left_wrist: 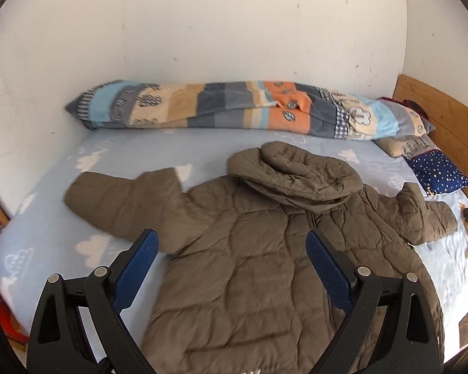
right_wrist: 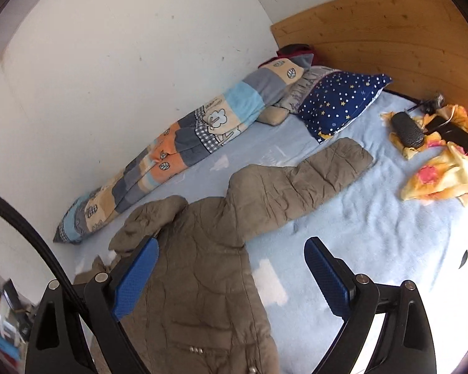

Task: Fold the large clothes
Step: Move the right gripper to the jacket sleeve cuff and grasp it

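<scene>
A brown quilted hooded jacket (left_wrist: 249, 249) lies spread flat on the light blue bed sheet (left_wrist: 46, 218), hood toward the wall and both sleeves out to the sides. My left gripper (left_wrist: 232, 249) hovers above its body, open, with nothing between the blue pads. In the right wrist view the same jacket (right_wrist: 209, 268) runs from the lower left, one sleeve (right_wrist: 312, 180) reaching toward the pillows. My right gripper (right_wrist: 231, 255) is open above the jacket's side and the sheet, holding nothing.
A rolled patchwork blanket (left_wrist: 234, 109) lies along the white wall. A navy star pillow (right_wrist: 337, 103) and a wooden headboard (right_wrist: 390, 37) stand at the bed's head. An orange floral cloth (right_wrist: 443, 171) with a dark case and a phone sits at right.
</scene>
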`<state>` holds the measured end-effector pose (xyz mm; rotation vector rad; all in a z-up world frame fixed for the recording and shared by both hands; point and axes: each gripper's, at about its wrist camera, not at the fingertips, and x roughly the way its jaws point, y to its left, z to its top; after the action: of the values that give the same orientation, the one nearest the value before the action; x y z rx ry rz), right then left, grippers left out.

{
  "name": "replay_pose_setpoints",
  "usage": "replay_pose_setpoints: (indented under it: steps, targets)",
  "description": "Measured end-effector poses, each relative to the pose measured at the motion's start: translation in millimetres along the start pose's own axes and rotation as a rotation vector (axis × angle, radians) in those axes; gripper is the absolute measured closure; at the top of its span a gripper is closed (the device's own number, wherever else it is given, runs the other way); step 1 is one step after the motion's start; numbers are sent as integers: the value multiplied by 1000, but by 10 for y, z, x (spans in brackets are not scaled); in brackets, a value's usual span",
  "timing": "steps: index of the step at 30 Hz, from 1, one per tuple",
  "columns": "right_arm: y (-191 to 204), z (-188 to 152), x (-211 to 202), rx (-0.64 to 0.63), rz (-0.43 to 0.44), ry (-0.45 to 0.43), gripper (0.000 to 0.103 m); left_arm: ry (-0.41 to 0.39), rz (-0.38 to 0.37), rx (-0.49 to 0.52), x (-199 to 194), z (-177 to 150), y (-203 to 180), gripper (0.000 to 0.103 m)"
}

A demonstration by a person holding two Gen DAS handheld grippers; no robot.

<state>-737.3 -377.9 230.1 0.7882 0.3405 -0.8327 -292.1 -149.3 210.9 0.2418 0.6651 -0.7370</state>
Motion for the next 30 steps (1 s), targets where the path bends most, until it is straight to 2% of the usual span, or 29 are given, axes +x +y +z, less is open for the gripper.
replay_pose_setpoints:
  steps: [3,5,7,8,11,14,18,22,26,30]
  targets:
    - [-29,125,291,41,60,48,17,15,15,52,325,-61,-104,8]
    - [-46,253,546,46,21,44,17,19,29,101,444,-150,-157,8]
    - [-183,351,724,107,22,40,17,23,47,138,530,-213,-185,8]
    - [-358,434,866,165,38,37,17,25,45,146,548,-227,-192,8]
    - [-886,533,1131,315,-39,13,17,27,38,162,605,-268,-187,8]
    - [-1260,554,1345,357,-162,19,17,57,27,139,694,-254,-166,8]
    - [-1528,525,1593,445,-107,47,17,98,-16,55,784,-212,-98,8]
    - [-1699,637,1703,455,-143,16,17,79,-8,54,762,-207,-124,8]
    - [-2100,652,1825,517,-187,10,17,80,-8,42,777,-208,-83,8]
    - [-2518,679,1949,594,-170,13,17,101,-15,12,842,-195,-52,8]
